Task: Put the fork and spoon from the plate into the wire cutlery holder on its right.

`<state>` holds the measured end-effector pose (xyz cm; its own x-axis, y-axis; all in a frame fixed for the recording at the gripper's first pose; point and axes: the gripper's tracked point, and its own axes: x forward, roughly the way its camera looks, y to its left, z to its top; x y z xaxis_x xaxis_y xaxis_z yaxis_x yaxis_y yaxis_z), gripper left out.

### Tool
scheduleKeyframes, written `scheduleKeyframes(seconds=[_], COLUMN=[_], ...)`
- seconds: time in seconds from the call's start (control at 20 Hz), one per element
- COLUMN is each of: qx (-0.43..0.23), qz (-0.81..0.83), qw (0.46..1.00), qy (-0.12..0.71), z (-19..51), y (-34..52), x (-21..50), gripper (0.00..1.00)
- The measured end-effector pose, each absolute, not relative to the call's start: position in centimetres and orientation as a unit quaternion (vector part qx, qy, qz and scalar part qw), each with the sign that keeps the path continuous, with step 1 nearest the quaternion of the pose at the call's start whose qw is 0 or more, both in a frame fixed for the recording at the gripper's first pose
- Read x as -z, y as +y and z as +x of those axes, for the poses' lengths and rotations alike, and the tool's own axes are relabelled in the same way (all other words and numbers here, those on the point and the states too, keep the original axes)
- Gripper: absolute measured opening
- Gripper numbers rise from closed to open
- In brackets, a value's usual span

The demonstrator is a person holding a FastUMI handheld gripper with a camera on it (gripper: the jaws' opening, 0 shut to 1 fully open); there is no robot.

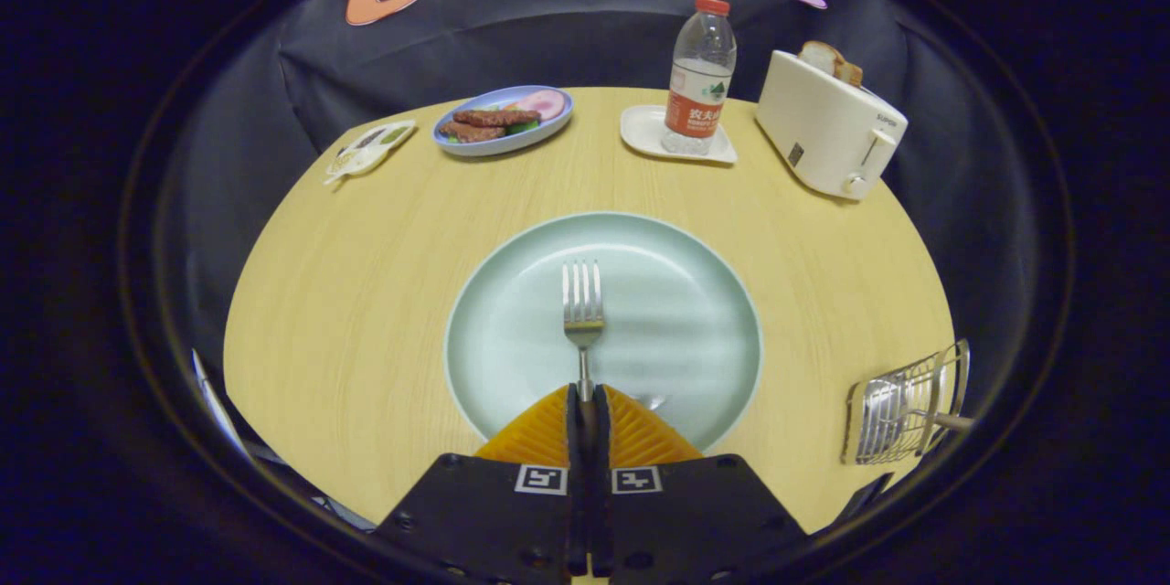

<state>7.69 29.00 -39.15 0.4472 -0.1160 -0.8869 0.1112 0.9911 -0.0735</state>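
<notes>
Now the gripper [587, 402] has its two fingers closed together on the handle of the fork [582, 315]. Both fingers press the handle from the sides, with almost no gap between them. The fork points straight ahead, away from the gripper, so its long axis runs in line with the fingers, and its tines lie over the middle of the plate [512, 338]. I cannot tell if the fork is already lifted or if it rests on the plate.

Just to the right of the fingers, a small shiny piece [651, 401] shows on the plate; it may be part of the spoon, but most of it is hidden.

The holder [900, 420] stands on the table [366, 274] to the right of the plate, well apart from the gripper and a little nearer to the person than the plate's middle. I judge that the coming move goes sideways to the right, and the fork must then turn from lying to upright, so that it can enter the holder from above.
</notes>
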Motion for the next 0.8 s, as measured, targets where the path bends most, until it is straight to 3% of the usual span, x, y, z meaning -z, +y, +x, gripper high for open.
scheduleKeyframes(seconds=[0.5, 0.8], qx=[0.060, 0.060], qz=[0.013, 0.023], qw=[0.829, 0.804], qy=[0.556, 0.591], z=[3.1, -1.4], y=[16.7, 9.0], x=[25.1, 21.4], gripper=[0.03, 0.03])
